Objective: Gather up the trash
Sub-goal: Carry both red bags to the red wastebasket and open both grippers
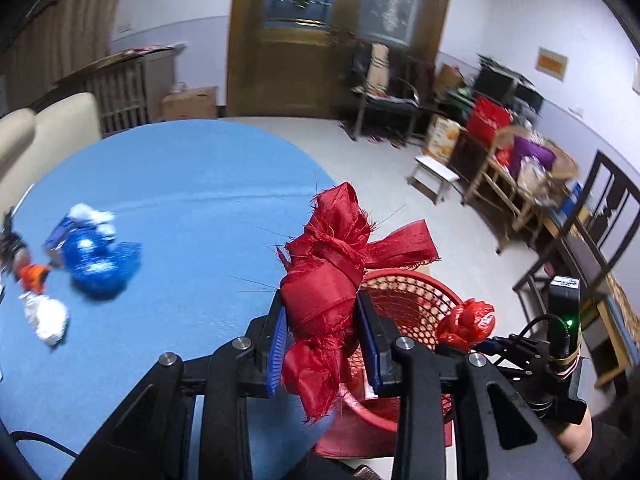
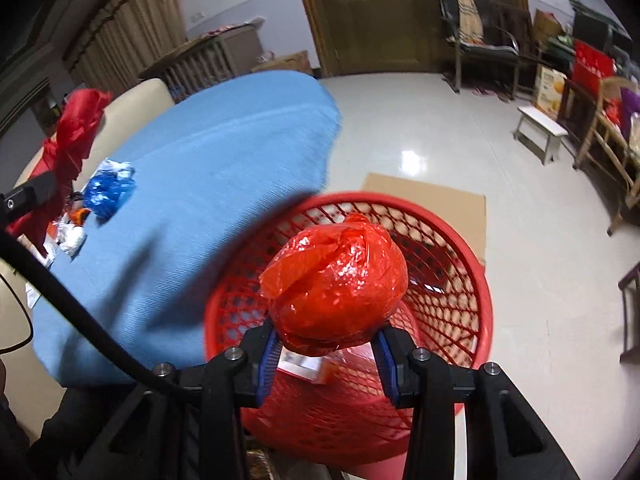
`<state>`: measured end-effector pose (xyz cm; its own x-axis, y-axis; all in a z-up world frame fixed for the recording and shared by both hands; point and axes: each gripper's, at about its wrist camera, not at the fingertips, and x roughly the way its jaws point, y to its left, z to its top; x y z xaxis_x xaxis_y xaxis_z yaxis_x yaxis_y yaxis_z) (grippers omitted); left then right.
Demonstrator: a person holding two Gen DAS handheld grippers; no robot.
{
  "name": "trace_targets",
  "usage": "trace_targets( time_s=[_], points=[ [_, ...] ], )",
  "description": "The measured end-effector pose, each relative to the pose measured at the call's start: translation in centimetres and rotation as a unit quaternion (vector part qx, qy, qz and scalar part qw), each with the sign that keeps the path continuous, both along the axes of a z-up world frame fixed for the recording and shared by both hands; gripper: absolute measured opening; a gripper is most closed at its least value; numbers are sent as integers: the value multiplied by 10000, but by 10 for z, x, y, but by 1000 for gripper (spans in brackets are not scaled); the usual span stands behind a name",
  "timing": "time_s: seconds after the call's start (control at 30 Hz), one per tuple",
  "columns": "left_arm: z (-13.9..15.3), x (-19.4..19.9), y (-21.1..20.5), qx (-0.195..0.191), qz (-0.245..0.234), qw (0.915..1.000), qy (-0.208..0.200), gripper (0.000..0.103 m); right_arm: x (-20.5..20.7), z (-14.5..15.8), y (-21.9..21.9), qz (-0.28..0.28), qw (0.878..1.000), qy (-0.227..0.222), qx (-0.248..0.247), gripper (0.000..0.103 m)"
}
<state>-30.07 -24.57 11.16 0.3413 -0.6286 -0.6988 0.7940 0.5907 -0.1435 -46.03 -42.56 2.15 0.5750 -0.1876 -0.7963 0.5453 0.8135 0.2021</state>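
Observation:
My left gripper (image 1: 322,334) is shut on a crumpled red ribbon (image 1: 326,276), held at the edge of the blue round table (image 1: 192,184), beside the red mesh basket (image 1: 416,300). My right gripper (image 2: 326,346) is shut on a balled red plastic bag (image 2: 336,284), hanging right over the red mesh basket (image 2: 460,280) on the floor. The left wrist view shows that same red plastic bag (image 1: 466,322) and the right gripper at lower right. A blue plastic bag (image 1: 100,256), white wads (image 1: 50,322) and an orange scrap (image 1: 34,274) lie on the table's left side.
A flat cardboard sheet (image 2: 432,200) lies under the basket on the glossy floor. Paper pieces (image 2: 300,362) lie inside the basket. Cream chairs (image 1: 52,132) stand behind the table. A small stool (image 2: 540,132), shelves and chairs line the right wall.

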Motion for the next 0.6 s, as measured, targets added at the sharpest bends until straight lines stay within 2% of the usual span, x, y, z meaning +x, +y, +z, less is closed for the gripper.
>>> trace_targets(
  time_s=[0.33,0.43,0.53,0.6],
  points=[
    [-17,-17,-60,328,-645,9974,-3,34,-10,-22,-19,-139,9993,197,301,47],
    [-24,-18,-71,402,-752,9963,33,34,-12,-23,-20,-123,9990,191,374,53],
    [-31,-21,-82,499,-883,9948,122,34,-15,-22,-20,-169,9991,194,337,70],
    [-35,-23,-87,560,-927,9940,145,37,-18,-20,-21,-212,9991,156,321,70]
  ],
)
